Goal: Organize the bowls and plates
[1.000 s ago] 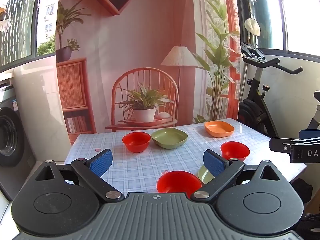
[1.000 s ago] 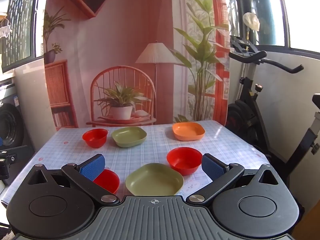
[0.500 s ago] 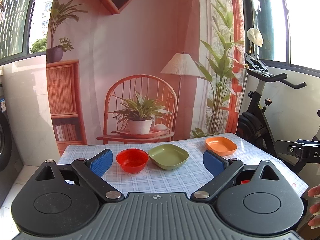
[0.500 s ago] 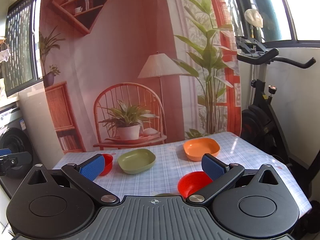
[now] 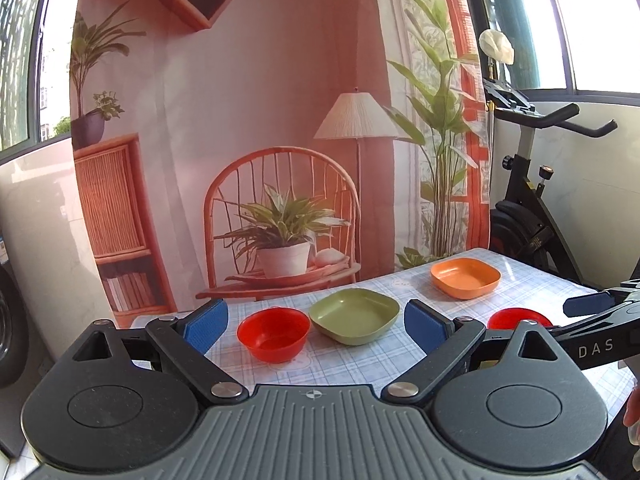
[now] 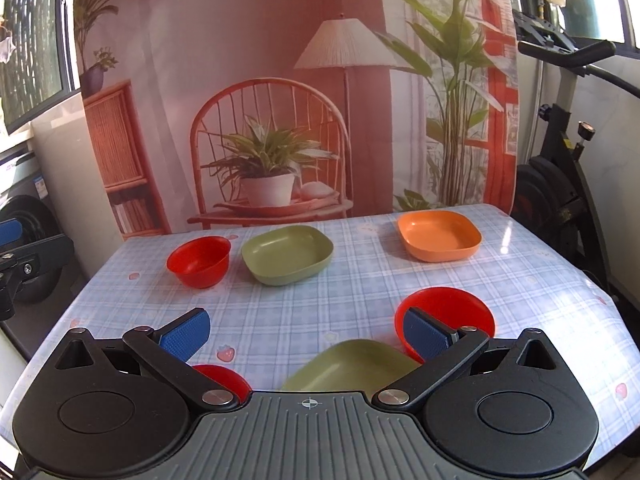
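Note:
On the checked tablecloth (image 6: 360, 280) lie a red bowl (image 6: 199, 255), a green square plate (image 6: 287, 254) and an orange square plate (image 6: 439, 235) at the far side. Nearer, a red bowl (image 6: 452, 312), a second green plate (image 6: 352, 366) and a third red bowl (image 6: 224, 376) sit partly hidden under my right gripper (image 6: 306, 330), which is open and empty above them. My left gripper (image 5: 316, 326) is open and empty, low at the table's near-left side, facing the far red bowl (image 5: 274, 334) and green plate (image 5: 354, 315).
A printed backdrop (image 6: 280, 80) hangs behind the table. An exercise bike (image 6: 568, 160) stands to the right. A washing machine (image 6: 28, 248) is on the left. The right gripper's arm (image 5: 600, 328) crosses the left wrist view's right edge.
Both grippers tilted up and away, then the right one came back down over the near dishes. The left one now looks low across the table at the far bowl and plate.

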### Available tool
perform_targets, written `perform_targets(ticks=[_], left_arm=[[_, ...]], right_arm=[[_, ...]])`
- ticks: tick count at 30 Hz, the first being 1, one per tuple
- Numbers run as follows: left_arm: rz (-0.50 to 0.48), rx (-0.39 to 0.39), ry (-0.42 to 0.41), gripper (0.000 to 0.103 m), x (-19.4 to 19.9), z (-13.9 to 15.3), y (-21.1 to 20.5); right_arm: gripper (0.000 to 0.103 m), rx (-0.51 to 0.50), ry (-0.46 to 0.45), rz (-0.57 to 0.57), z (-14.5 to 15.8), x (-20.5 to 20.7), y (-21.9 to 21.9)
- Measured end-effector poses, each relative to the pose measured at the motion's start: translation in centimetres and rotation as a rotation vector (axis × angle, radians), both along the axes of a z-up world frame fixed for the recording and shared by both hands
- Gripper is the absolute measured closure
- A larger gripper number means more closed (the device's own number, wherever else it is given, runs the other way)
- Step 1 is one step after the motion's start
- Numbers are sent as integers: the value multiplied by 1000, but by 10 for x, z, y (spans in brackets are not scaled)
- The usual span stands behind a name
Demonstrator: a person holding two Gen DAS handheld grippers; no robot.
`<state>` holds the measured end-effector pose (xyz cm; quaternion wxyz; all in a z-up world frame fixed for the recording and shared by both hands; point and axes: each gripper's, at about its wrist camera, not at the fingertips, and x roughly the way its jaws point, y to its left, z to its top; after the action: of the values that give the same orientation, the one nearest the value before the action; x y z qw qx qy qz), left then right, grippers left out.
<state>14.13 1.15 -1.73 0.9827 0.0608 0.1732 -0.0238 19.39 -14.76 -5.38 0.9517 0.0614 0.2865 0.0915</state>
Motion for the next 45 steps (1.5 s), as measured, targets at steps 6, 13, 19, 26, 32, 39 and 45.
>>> perform_targets(ticks=[6, 13, 19, 26, 32, 39, 45], left_arm=[[33, -17, 98, 7, 22, -28, 5], [-11, -79, 249, 12, 40, -65, 3], [59, -158, 325, 21, 46, -89, 14], [57, -113, 360, 21, 40, -105, 3], [21, -119, 387, 31, 41, -115, -1], [-7, -165, 411, 54, 39, -124, 2], [18, -231, 449, 66, 43, -130, 11]], right_arm=[[9, -33, 47, 64, -31, 11, 20], [36, -65, 126, 76, -60, 14, 28], [49, -74, 145, 115, -73, 14, 34], [58, -98, 160, 204, -82, 11, 57], [67, -65, 190, 190, -86, 14, 52], [77, -41, 219, 181, -91, 15, 48], [91, -39, 218, 195, -90, 13, 49]])
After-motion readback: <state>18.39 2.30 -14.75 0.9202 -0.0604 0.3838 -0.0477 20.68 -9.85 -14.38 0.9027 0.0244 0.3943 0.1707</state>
